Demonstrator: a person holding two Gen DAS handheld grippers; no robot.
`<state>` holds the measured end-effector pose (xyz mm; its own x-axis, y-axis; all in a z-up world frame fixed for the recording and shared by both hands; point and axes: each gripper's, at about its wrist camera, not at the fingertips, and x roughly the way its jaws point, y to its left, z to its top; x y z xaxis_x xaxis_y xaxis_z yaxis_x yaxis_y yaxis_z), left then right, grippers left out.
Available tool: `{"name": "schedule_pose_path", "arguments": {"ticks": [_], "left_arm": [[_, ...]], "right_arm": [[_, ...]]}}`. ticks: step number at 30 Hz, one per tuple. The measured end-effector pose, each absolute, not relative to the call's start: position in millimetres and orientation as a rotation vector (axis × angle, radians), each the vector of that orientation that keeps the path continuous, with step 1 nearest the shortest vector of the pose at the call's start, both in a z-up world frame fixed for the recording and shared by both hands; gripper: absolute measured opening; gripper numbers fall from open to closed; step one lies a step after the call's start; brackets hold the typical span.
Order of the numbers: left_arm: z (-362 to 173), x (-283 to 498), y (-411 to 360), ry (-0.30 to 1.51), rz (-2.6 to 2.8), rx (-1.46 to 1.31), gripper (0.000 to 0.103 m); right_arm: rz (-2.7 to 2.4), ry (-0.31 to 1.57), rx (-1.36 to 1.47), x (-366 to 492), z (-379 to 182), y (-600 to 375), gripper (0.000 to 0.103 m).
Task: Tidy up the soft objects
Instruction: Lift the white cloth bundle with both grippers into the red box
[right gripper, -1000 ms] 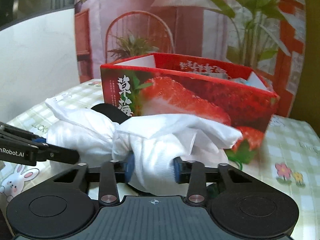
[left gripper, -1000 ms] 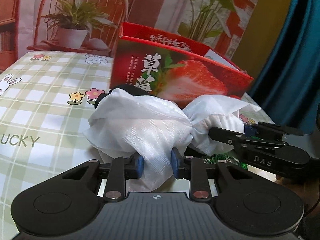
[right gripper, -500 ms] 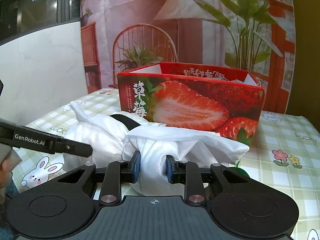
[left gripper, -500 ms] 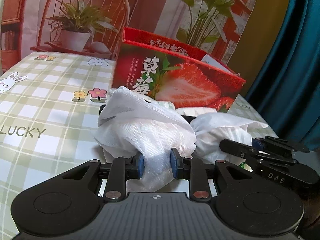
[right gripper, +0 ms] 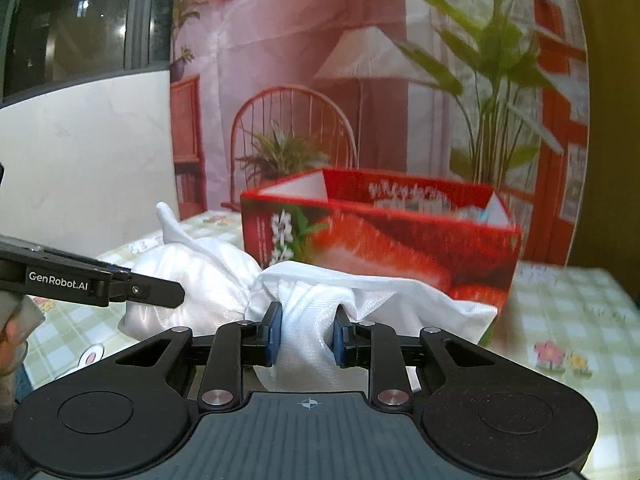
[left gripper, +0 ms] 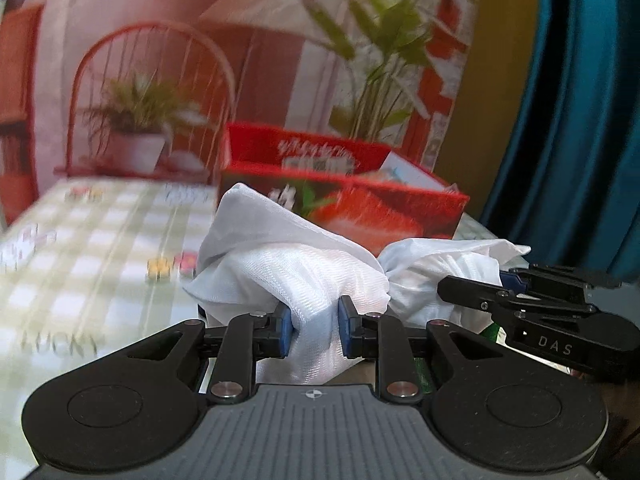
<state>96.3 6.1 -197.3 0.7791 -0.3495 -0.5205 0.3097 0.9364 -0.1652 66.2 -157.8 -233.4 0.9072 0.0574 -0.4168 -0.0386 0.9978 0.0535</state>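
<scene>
Printed chair-and-plants backdrop (right gripper: pixel 320 80), teal curtain (left gripper: pixel 580 120), dark window (right gripper: pixel 80 20)

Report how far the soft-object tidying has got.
Done: some items already show inside the strawberry box. In hand: the left gripper, jaws closing, and the right gripper each pinch the white cloth bundle. Left: getting the bundle into the box behind it.

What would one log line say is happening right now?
left gripper: closing on white cloth | right gripper: shut on cloth | strawberry box: behind cloth, open
</scene>
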Motion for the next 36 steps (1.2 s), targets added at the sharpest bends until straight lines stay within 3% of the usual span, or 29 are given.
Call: {"name": "schedule_pose_path", "arguments": {"ticks": [19, 27, 36], "left_arm": [[-103, 179, 0, 0.484, -0.408, -0.045, 0.024], [-106, 259, -4, 0.633, -0.438, -0.007, 0.024], [-149, 325, -8, 0.797, -0.433, -0.056, 0.024]], "right_arm": [[0.084, 0.288, 0.051, 135, -138, -205, 0.022], [0.086, 0.406, 0.088, 206, -125, -235, 0.022], [0.025, 0.622, 0.239, 268, -158, -275, 0.022]]}}
